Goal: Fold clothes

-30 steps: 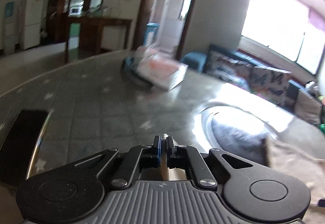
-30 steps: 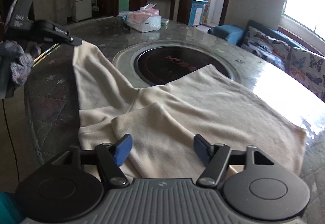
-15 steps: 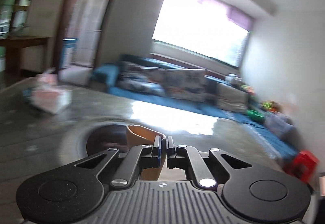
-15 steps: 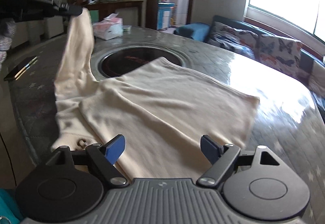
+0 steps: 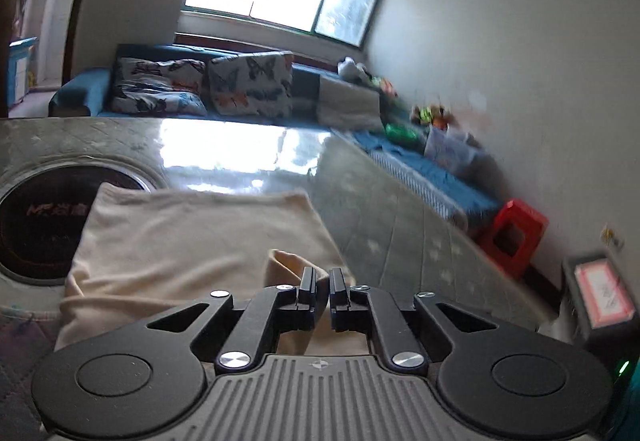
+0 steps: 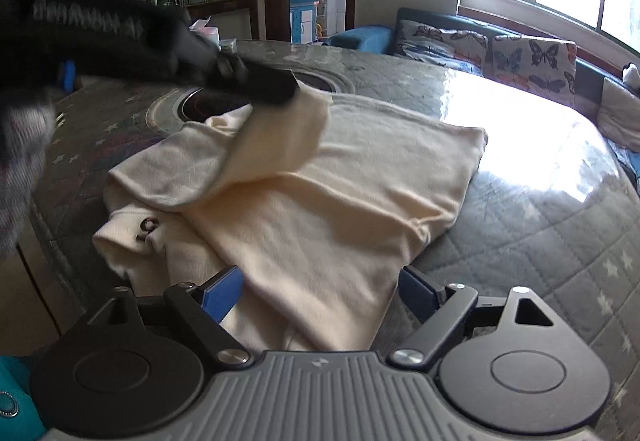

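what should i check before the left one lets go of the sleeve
1. Left gripper jaws shut on sleeve: ok.
2. Sleeve carried over the shirt body: ok.
3. Sleeve end lying flat on the body: not ok, it hangs lifted.
4. Right gripper jaws open and off the cloth: ok, near the shirt's front edge.
5. Shirt fully on the table: not ok, the near edge hangs over.
6. Wrinkles under the sleeve: cannot tell.
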Available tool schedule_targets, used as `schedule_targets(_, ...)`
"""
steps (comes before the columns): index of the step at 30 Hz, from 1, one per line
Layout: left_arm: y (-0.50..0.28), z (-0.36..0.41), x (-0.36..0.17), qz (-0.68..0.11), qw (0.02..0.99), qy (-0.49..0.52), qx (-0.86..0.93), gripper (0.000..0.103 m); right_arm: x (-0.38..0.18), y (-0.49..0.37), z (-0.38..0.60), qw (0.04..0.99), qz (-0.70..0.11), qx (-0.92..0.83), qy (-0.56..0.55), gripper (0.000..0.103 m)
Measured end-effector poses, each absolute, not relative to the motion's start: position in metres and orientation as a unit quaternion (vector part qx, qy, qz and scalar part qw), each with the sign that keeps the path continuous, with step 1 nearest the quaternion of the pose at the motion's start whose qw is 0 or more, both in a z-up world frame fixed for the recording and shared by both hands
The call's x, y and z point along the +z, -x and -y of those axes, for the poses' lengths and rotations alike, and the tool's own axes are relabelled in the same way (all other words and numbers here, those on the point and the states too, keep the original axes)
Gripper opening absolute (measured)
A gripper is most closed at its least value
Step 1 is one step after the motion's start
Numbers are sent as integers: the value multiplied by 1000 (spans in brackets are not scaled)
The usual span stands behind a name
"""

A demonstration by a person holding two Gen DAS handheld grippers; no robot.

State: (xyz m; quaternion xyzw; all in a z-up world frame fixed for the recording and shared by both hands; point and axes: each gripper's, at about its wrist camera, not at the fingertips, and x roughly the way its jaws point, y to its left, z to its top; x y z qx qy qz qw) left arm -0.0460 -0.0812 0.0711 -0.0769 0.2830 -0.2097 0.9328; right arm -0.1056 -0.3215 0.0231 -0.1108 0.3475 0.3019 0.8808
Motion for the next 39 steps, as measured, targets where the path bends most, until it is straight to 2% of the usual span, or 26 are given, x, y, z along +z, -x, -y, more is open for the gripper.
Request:
schedule_targets(3, 55, 75, 59, -301, 924, 72, -223, 21, 21, 105, 322, 880, -352, 300, 110, 95)
schedule_targets(5, 60, 67, 56, -304, 923, 68, -225, 35, 20, 105, 322, 879, -355, 299, 109, 96)
schedule_targets(7, 66, 56, 58, -300, 926, 64, -221, 41, 18, 105, 322, 878, -358, 298, 108, 99)
schedule_targets(9, 72, 41, 59, -293, 931, 59, -208, 41, 17, 105, 322, 878, -360, 297, 107, 103)
schedule_targets(19, 75, -41, 34, -325, 939, 67, -87, 39, 13, 105, 322, 879, -363, 292, 105, 103)
schedule_targets(24, 81, -46, 23, -335, 937, 51, -82, 40, 14, 105, 321, 878, -362, 295, 107, 103)
schedule_targets(34, 75, -51, 42, -311, 946, 54, -75, 41, 43, 102, 323, 888, -335, 296, 102, 102)
schedule_targets(36, 73, -50, 40, -315, 945, 54, -74, 41, 44, 99, 321, 885, -341, 303, 94, 98)
schedule_targets(39, 74, -47, 37, -318, 944, 49, -78, 41, 41, 94, 317, 877, -356, 312, 82, 80)
